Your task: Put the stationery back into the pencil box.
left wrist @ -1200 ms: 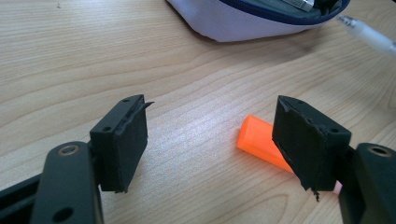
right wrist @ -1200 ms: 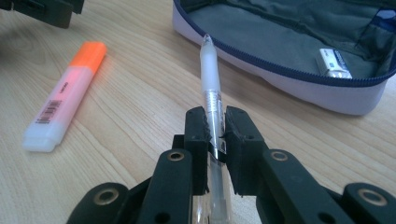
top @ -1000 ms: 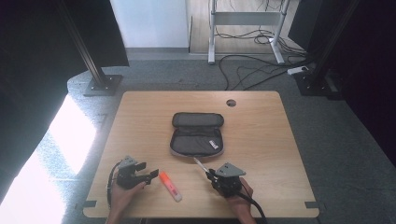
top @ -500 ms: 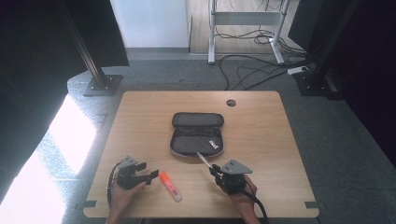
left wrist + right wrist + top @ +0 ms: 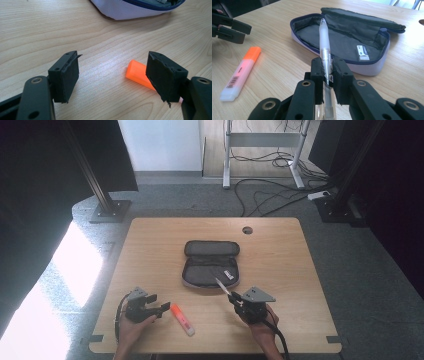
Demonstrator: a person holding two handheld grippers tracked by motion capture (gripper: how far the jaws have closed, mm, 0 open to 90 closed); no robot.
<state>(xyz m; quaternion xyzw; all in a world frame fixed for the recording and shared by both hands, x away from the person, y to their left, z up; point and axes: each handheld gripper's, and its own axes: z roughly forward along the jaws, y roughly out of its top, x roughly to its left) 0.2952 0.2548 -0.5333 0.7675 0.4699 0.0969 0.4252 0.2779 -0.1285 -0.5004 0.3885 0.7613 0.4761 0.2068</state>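
My right claw (image 5: pixel 327 68) grasps a translucent white plastic pen (image 5: pixel 324 42) over the open grey fabric pencil case (image 5: pixel 342 42); my left claw (image 5: pixel 112 75) is released beside the orange-capped highlighter (image 5: pixel 138 75).

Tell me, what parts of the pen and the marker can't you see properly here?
- Pen: right gripper view, its rear end is hidden by the right gripper and cut off at the bottom edge.
- Orange highlighter: left gripper view, a jaw of the left gripper covers most of it.
- Highlighter's barcode label: high view, too small to read.

Orange-capped pink highlighter (image 5: pixel 239 72), clear white pen (image 5: pixel 325 47), grey-lined, blue-zipped pencil case (image 5: pixel 347 42).
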